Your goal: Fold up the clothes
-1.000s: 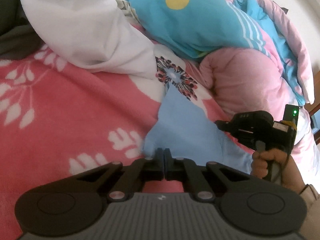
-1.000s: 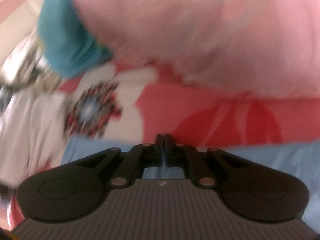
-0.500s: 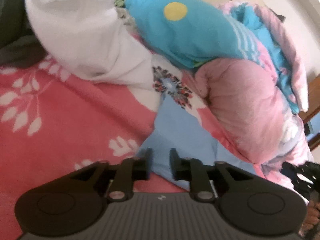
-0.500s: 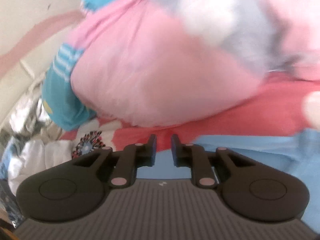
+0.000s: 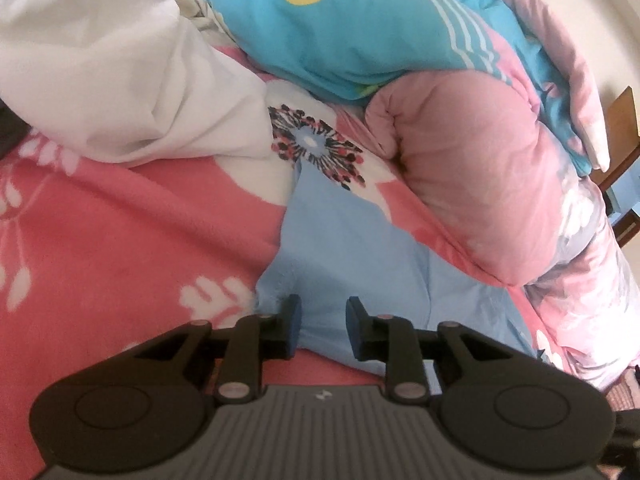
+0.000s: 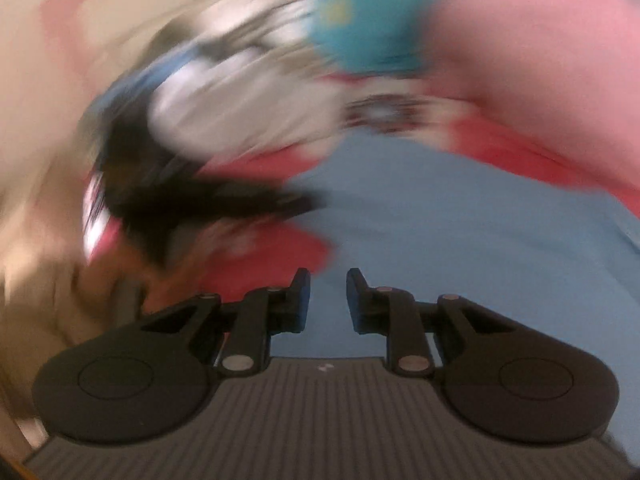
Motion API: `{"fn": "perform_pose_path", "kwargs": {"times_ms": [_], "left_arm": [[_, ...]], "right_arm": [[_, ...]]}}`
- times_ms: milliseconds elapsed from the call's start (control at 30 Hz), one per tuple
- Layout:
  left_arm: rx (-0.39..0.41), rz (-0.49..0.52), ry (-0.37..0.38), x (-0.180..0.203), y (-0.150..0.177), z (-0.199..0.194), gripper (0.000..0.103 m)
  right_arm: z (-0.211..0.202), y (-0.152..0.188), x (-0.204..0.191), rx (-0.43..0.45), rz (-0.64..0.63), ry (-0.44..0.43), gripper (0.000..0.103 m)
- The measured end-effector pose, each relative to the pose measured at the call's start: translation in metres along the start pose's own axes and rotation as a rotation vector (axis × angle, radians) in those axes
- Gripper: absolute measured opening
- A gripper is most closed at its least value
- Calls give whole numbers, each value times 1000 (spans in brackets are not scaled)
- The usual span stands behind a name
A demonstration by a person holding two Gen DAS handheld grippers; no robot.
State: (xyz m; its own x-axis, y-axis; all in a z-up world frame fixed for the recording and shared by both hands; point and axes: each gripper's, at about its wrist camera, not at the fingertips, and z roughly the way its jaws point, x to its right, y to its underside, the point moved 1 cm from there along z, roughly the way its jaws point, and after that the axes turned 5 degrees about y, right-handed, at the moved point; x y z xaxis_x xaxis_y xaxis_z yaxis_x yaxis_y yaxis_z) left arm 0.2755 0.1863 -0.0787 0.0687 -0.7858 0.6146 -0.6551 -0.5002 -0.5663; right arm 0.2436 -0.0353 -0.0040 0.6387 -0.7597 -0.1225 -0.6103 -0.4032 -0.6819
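Note:
A light blue garment (image 5: 352,248) lies flat on a pink-red floral blanket (image 5: 120,232). My left gripper (image 5: 323,308) hovers over the garment's near left corner, open, with only a small gap and no cloth pinched between its fingers. In the right wrist view, which is badly motion-blurred, my right gripper (image 6: 328,280) is open above the same blue garment (image 6: 440,240), nothing between its fingers. A dark blurred shape at the left of that view is the left gripper (image 6: 224,200), held by a hand (image 6: 168,272).
A crumpled white garment (image 5: 112,80) lies at the back left. A turquoise pillow with a yellow dot (image 5: 352,32) rests on a bulky pink duvet (image 5: 472,168) that bounds the blue garment on the right. Wooden furniture (image 5: 624,128) shows at the far right.
Both grippers went from shut to slightly open. The right gripper and its hand left the left wrist view towards the right; its own view has swung and rolled quickly.

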Motion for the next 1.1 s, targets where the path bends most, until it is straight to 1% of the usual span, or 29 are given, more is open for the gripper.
{"fn": "perform_pose_path", "kwargs": {"times_ms": [33,100,200,267,333,367,400,467,600,633,667,700,800,867,933,1000,1067,1100], "left_arm": [[-3,-1,1,-1,0,0,23],[-10,-7,4,-2,-1,0,22],[-14,-16,3,-4,-2,2,21],[-17,-21,5,-5,-3,2,20],[-17,-24,5,-6,-4,2,20],[-16,-23,3,-5,-3,2,20],[-15,-22,1,-5,-3,2,20],[-13,-23,2,-5,-3,2,20],[-13,-28,1,-5,-3,2,20],[-13,-30,2,-4,-3,2,20],[-14,-33,4,-5,-4,2,21],[-16,-37,6,-5,-4,2,21],[-18,-45,9,-5,-5,2,21],[-19,-44,11,-5,-6,2,24],[-19,-43,15,-5,-6,2,26],[-16,-41,18,-4,-5,1,28],[-13,-40,20,-3,-5,1,32],[-10,-37,23,-2,-5,0,34]], "right_arm": [[11,-1,-10,-16,-45,3,18],[33,-1,-18,-47,-84,33,18],[65,2,-12,-97,-37,87,16],[68,11,-17,-93,1,62,15],[58,13,-24,-71,-13,3,15],[53,13,-27,-61,-17,-26,12],[53,8,-21,-54,12,-52,12],[45,5,-13,-19,32,2,12],[52,3,16,9,182,94,12],[57,5,12,-9,187,59,12],[61,8,7,-25,190,25,15],[61,9,-4,-21,157,12,15],[38,8,-20,63,120,-26,15],[22,9,-15,112,190,-43,15],[5,15,-10,129,240,-11,16],[-12,25,-5,136,290,29,19],[-30,41,1,148,355,69,30],[-40,50,4,156,390,90,33]]}}
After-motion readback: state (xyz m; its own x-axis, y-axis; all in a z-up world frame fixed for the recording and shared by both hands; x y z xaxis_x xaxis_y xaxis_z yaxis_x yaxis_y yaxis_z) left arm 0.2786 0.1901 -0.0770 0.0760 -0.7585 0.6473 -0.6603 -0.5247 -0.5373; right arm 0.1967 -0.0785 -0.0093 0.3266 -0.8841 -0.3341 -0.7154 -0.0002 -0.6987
